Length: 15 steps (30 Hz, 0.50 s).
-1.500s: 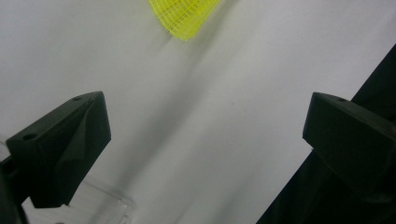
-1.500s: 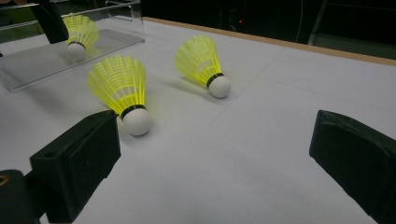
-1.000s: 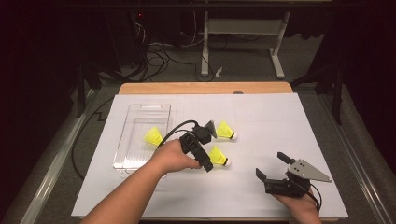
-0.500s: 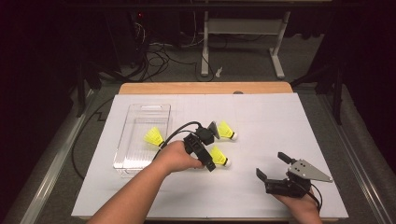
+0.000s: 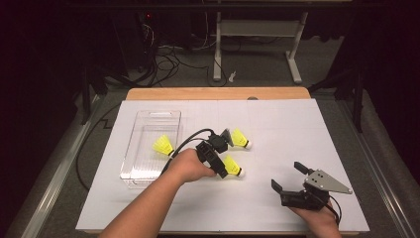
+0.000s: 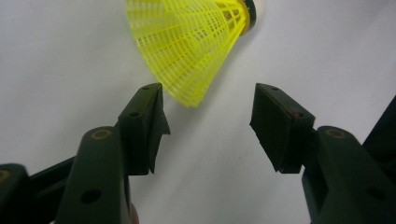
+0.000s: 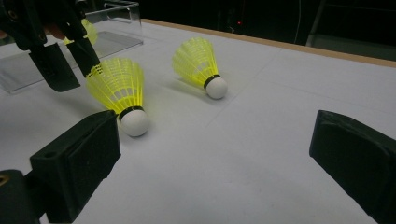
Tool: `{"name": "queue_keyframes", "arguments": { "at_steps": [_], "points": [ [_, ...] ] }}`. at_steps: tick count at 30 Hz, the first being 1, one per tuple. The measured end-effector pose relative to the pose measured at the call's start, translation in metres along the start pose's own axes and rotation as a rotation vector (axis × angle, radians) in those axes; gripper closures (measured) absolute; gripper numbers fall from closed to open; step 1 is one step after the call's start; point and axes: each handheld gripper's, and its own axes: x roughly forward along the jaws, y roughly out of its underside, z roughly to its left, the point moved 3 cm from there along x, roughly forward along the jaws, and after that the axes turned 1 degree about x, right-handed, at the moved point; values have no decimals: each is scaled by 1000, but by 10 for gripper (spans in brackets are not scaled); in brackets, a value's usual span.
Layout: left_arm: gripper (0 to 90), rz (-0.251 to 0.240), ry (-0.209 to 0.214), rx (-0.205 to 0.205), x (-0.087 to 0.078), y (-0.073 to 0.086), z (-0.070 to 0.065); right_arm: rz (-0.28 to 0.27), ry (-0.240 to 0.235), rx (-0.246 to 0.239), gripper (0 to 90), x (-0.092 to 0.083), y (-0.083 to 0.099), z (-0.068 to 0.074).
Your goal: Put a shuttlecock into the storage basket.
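Observation:
Two yellow shuttlecocks with white corks lie on the white table: a near one [image 5: 232, 166] [image 7: 119, 91] and a far one [image 5: 240, 139] [image 7: 198, 63]. A third [image 5: 162, 145] lies in the clear tray [image 5: 148, 173]. My left gripper [image 5: 221, 158] [image 6: 208, 93] [image 7: 79, 74] points at the near shuttlecock's [image 6: 196, 46] open skirt. Its jaws have just been closing. The skirt's rim lies just between the tips and the pads do not touch it. My right gripper [image 5: 287, 176] [image 7: 215, 126] rests open at the front right, with nothing between its jaws.
The clear tray [image 7: 116, 18] sits at the table's left. A wooden edge [image 5: 218, 93] runs along the back. A black cable [image 5: 185, 141] loops from the left gripper over the tray's corner. Bare white surface spreads between the shuttlecocks and the right gripper.
The left gripper has edged toward the near shuttlecock and its jaws have narrowed. The right gripper has stayed in place.

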Motion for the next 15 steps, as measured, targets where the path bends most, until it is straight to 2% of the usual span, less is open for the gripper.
{"name": "queue_keyframes", "arguments": {
  "at_steps": [3,5,12,14,15],
  "points": [
    [471,14,-7,18,6,-1,-1,0,0,-2,25,0,0,1],
    [475,14,-19,17,8,-3,0,2,-1,-1,26,0,0,1],
    [551,-7,-3,16,8,-6,1,2,-4,-5,25,0,0,1],
    [569,-22,18,16,8,-7,3,2,-3,-4,26,0,0,1],
    [587,-24,12,10,8,-8,4,2,-4,-3,26,0,0,1]
  ]
}}
